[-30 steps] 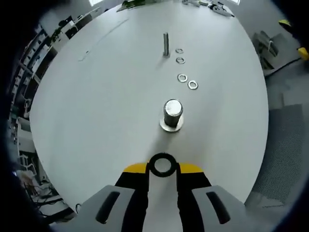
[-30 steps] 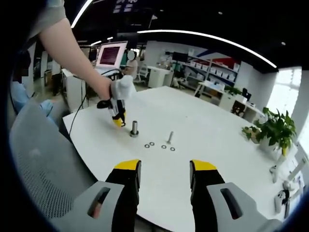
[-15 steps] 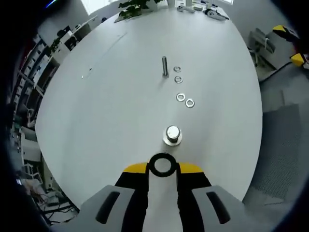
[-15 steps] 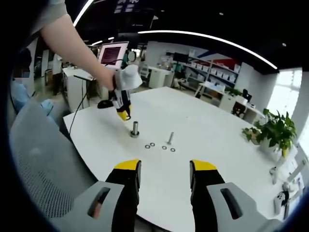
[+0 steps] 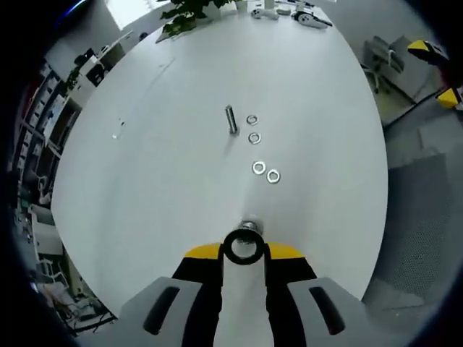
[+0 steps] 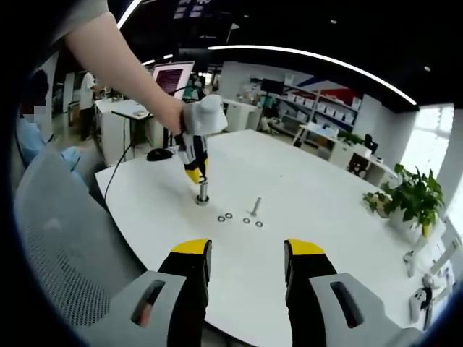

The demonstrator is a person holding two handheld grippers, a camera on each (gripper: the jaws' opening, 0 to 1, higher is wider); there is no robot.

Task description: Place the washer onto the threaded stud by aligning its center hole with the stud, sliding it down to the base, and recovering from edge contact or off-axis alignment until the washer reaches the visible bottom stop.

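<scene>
Washer: a dark ring (image 5: 243, 247) clamped between the yellow tips of the left gripper (image 5: 243, 251), hole facing the camera, held flat above the table (image 5: 145, 188).

Stud: the upright post (image 6: 202, 192) stands on its wide base near the table's near edge. In the left gripper view its top (image 5: 249, 227) peeks out just beyond the held washer, almost hidden behind it. In the right gripper view the left gripper (image 6: 196, 173) hangs directly over it, tips pointing down.

Left gripper state: jaws closed on the washer's rim. Washer not yet on the stud, judging by the gap visible in the right gripper view.

Right gripper state: jaws (image 6: 246, 256) apart, holding nothing, parked well back from the stud over the table's near edge.

Other items: four spare washers (image 5: 259, 168) lie in a loose line on the table, and a thin bolt (image 5: 231, 119) stands beside the far pair.

Step in hand: centring the hole over the stud before lowering.

Risk 1: hole appears slightly short of the stud axis; lowering now would land the rim on the stud's top edge and stall.

Risk 2: any tilt of the washer could make it bind on the threads partway and stop before the base.

Risk 3: releasing early could let the washer bounce off and roll toward the table edge.

Risk 4: sideways force may tip the free-standing stud.
</scene>
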